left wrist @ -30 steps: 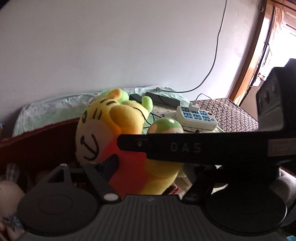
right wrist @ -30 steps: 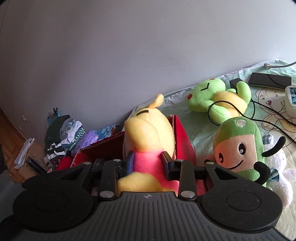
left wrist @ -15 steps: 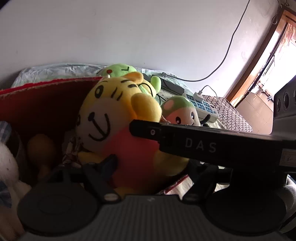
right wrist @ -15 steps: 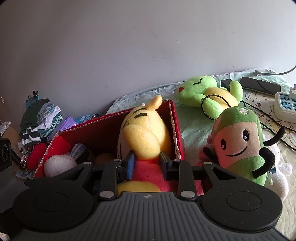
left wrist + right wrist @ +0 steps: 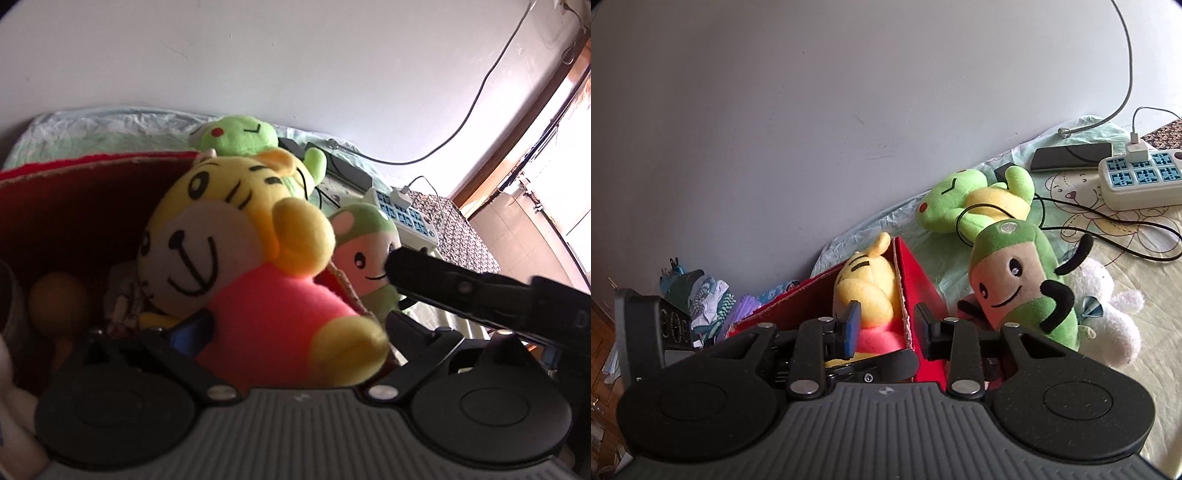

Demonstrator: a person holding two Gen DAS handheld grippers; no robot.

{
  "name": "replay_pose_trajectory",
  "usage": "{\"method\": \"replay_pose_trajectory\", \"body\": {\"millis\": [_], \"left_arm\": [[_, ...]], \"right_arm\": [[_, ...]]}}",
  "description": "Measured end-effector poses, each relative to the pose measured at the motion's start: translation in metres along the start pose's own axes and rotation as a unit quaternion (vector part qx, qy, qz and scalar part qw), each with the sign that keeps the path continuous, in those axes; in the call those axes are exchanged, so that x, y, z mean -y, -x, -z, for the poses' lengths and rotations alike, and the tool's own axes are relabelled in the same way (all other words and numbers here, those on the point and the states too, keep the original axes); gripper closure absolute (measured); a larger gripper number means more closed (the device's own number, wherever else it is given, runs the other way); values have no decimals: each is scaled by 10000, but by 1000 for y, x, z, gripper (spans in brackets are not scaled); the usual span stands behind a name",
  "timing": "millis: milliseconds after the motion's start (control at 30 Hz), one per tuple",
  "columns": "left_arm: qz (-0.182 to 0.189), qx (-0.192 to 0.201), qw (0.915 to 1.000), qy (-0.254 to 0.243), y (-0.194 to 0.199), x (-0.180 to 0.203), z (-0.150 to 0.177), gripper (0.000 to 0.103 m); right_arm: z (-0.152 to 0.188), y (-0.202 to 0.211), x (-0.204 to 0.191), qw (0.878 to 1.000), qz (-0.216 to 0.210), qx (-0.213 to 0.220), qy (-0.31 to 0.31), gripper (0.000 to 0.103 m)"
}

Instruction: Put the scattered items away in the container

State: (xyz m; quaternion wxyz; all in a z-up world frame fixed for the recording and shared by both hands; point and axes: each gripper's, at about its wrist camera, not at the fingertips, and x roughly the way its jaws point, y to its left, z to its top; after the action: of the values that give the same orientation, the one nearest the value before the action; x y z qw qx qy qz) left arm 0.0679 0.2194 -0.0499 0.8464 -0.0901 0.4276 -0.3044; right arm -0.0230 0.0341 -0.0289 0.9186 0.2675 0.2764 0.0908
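Two grippers meet over the red box (image 5: pixel 916 280), and the step in hand is the drop-off of the yellow tiger plush (image 5: pixel 240 258). It sits inside the box at the corner, leaning against the near wall, its head above the rim. The left gripper (image 5: pixel 291 328) has just been opening; its jaws now stand wide on either side of the tiger's pink belly, and they look clear of it, though the toy is between them. The right gripper (image 5: pixel 886 325) is only part open and has widened a little, straddling the box wall with nothing gripped (its left pad sits just beside the tiger's back).

Next, I judge, both should back out without dragging the tiger, then go for a toy on the bedsheet (image 5: pixel 1126 266): the green-capped plush (image 5: pixel 1015 273) beside the box is nearest, with the green frog plush (image 5: pixel 964 199) behind it under a black cable (image 5: pixel 1108 236).
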Motion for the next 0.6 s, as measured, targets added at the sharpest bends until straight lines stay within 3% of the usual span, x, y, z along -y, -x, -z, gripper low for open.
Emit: {"method": "replay_pose_trajectory", "body": {"millis": [167, 400, 600], "left_arm": [[-420, -67, 9968, -674, -12, 25, 4, 3], [-431, -22, 9988, -238, 6, 14, 7, 3], [-826, 120, 9965, -47, 29, 21, 11, 3]], "right_arm": [[-2, 10, 11, 9995, 20, 124, -284, 68], [-2, 10, 10, 9997, 3, 96, -214, 68], [1, 8, 6, 9999, 77, -66, -37, 68]]}}
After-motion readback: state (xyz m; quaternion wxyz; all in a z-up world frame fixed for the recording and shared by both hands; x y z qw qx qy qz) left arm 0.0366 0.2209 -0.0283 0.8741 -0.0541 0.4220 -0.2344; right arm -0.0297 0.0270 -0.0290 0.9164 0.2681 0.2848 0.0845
